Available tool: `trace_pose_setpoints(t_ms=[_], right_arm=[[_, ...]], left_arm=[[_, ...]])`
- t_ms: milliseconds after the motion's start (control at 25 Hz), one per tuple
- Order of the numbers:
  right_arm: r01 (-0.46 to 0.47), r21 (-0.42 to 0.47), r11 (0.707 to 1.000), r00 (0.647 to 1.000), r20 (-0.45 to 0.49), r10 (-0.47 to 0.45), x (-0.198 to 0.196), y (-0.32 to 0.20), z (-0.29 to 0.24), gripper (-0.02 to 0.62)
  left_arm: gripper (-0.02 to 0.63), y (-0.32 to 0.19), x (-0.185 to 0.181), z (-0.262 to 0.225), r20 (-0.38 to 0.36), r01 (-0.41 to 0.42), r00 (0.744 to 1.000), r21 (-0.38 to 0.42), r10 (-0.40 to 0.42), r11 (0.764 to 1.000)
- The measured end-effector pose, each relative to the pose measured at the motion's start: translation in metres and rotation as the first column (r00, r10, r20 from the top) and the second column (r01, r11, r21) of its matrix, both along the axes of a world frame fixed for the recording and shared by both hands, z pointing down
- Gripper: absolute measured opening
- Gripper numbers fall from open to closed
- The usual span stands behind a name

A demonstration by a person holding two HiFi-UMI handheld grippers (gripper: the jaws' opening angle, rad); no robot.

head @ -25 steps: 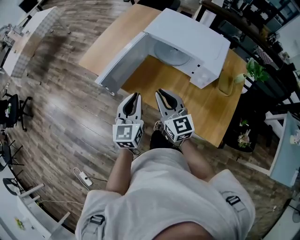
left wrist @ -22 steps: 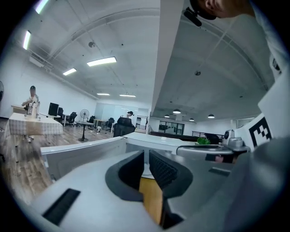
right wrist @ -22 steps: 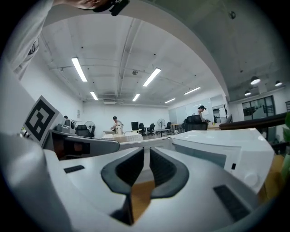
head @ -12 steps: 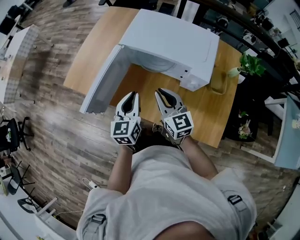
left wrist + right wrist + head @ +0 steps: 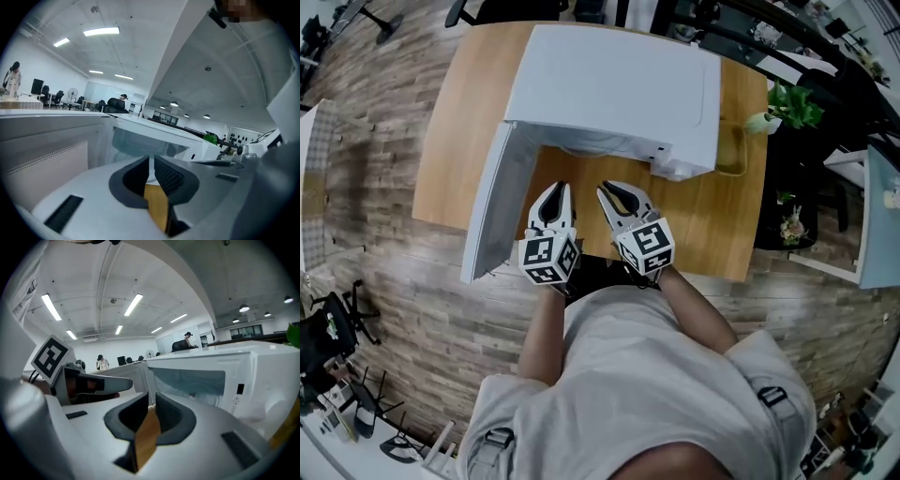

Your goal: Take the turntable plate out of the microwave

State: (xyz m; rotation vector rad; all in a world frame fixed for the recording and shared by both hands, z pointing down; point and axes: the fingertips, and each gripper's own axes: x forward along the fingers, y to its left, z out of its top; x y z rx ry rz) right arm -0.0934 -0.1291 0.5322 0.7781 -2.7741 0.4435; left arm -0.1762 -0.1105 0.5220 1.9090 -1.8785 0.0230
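A white microwave [image 5: 609, 84] stands on the wooden table [image 5: 712, 225], and its door [image 5: 492, 206] is swung open to the left. In the head view its roof hides the turntable plate. The gripper views look into the open cavity [image 5: 136, 140] [image 5: 187, 378], but the jaws cover most of its floor and I cannot make out the plate. My left gripper [image 5: 555, 187] and right gripper [image 5: 607, 187] hover side by side just in front of the opening. Each has its jaws drawn to a thin slit with nothing between them. The left gripper's marker cube [image 5: 49, 357] shows in the right gripper view.
A yellowish container [image 5: 731, 150] stands on the table to the right of the microwave. A green plant [image 5: 787, 108] sits beyond it on a dark side table. The open door walls off the left side. Wood floor surrounds the table.
Both grippers have moved forward and down, from over the floor to over the table just before the opening. The plate, seen inside a second ago, is now hidden under the roof.
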Motion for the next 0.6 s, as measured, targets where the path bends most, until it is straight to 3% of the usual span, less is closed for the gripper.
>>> trace_pose_setpoints(t_ms=[200,400,600], right_arm=[[-0.063,-0.161,0.985,0.998,0.006,0.065,-0.018,-0.021,0.036,0.054],[-0.157,-0.294,0.943,0.987,-0.013,0.161,-0.022,-0.039,0.072,0.054],[-0.248,-0.373,0.894,0.968,-0.051,0.247,-0.018,-0.052,0.103,0.054]], left_arm=[[0.048,-0.029,-0.017,0.032,-0.029,-0.048,0.999,-0.060,0.046,0.997],[0.048,-0.048,-0.027,0.070,-0.093,-0.089,0.993,-0.130,0.077,0.987],[0.048,-0.060,-0.029,0.105,-0.263,-0.115,0.963,-0.185,0.063,0.976]])
